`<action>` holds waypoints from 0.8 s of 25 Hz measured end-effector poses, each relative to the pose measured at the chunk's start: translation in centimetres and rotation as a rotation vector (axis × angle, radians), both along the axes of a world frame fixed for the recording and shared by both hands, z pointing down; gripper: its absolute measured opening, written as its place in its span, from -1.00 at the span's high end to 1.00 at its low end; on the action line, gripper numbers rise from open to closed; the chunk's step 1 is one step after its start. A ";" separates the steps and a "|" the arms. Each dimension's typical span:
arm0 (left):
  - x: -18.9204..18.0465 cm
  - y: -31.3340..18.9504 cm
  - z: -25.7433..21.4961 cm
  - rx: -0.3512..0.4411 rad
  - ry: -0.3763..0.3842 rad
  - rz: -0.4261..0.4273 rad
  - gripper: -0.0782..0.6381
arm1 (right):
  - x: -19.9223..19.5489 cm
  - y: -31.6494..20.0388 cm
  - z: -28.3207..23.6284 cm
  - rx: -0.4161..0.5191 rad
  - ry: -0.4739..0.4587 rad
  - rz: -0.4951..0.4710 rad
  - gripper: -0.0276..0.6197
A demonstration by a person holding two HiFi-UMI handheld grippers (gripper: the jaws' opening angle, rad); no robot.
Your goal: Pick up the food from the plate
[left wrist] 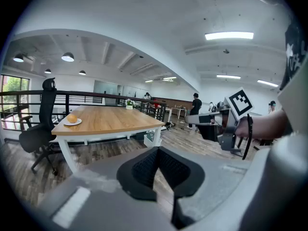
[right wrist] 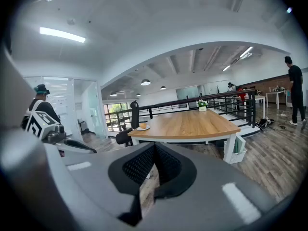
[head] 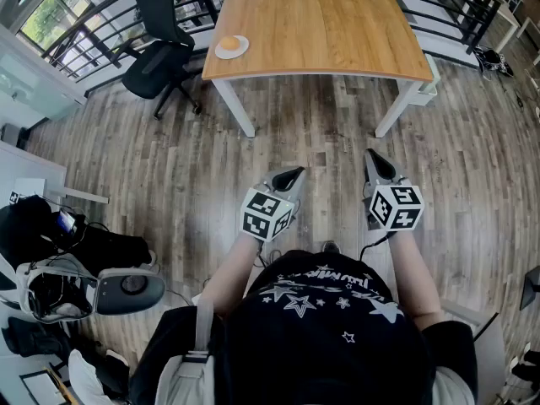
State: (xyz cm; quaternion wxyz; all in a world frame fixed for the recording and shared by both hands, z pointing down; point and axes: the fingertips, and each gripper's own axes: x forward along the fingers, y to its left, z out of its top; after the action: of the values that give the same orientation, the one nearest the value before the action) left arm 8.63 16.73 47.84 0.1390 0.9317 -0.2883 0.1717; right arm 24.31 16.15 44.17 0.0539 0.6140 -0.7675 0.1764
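Both pairs of jaws are pressed together on nothing. The left gripper (left wrist: 158, 153) and right gripper (right wrist: 153, 150) are well short of the bench (head: 321, 24). The food (head: 229, 43) sits on its plate (head: 242, 51) at the bench's near left corner. The step calls for closing in on the bench, spreading one pair wide, then pinching gently. No writing is legible.

A small round golden-orange piece of food (head: 229, 42), like a bun or a fruit, sits upright in the middle of a small round white plate (head: 242, 51). The plate lies flat on the light wooden desk (head: 321, 24), close to its near left corner in the head view. Nothing touches the food, and its surface detail is too small to make out.
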 end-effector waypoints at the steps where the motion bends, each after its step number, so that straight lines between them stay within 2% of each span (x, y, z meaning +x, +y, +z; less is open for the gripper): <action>1: 0.1 0.1 0.1 -0.002 0.001 -0.007 0.78 | 0.1 -0.1 0.0 0.001 0.000 -0.004 0.92; 14: 0.0 -0.1 0.0 -0.007 -0.007 -0.120 0.78 | 1.4 -1.2 0.1 0.012 -0.029 -0.065 0.92; 20: 1.3 1.3 1.6 -0.043 -0.025 -0.163 0.78 | 4.2 -0.9 1.1 0.014 -0.075 -0.042 0.92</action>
State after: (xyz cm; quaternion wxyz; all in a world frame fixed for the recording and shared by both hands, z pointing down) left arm 9.90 18.03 49.42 0.1689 0.8996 -0.3613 0.1777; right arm 28.50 15.29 45.27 0.0246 0.5913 -0.7827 0.1928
